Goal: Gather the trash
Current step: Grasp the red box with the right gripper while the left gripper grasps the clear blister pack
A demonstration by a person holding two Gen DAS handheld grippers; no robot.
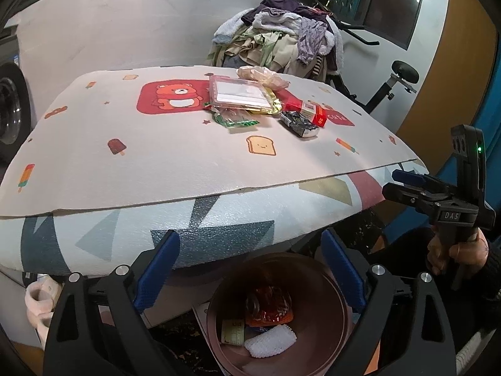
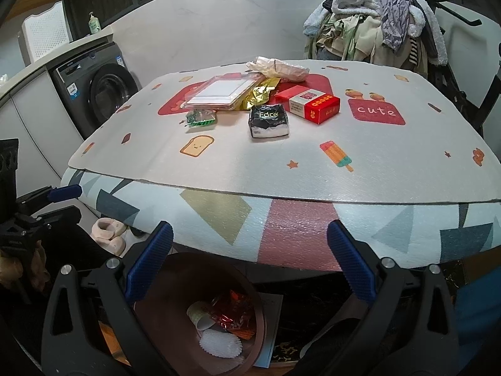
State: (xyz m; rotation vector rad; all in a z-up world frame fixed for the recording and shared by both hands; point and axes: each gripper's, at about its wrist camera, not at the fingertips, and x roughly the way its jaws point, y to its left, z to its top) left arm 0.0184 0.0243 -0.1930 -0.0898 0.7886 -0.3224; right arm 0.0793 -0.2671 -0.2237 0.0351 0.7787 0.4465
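Note:
A brown bin [image 1: 338, 300] stands on the floor below the table's near edge, holding a red wrapper, a small cup and white foam; it also shows in the right wrist view [image 2: 256, 300]. My left gripper [image 1: 250, 269] is open and empty above the bin. My right gripper [image 2: 250, 260] is open and empty over the table edge, and shows in the left wrist view [image 1: 404, 185]. On the table lie a black tissue pack [image 2: 269, 120], a red box [image 2: 316, 105], a clear tray [image 2: 219, 92], a green wrapper [image 2: 200, 117], a gold wrapper [image 2: 261, 92] and a crumpled bag [image 2: 281, 67].
The table wears a cartoon mat [image 2: 313, 156] over a geometric cover [image 2: 281, 225]. A pile of clothes [image 2: 375, 22] stands behind it. A washing machine [image 2: 97, 91] is at the left. Slippers [image 2: 109, 235] lie on the floor under the table.

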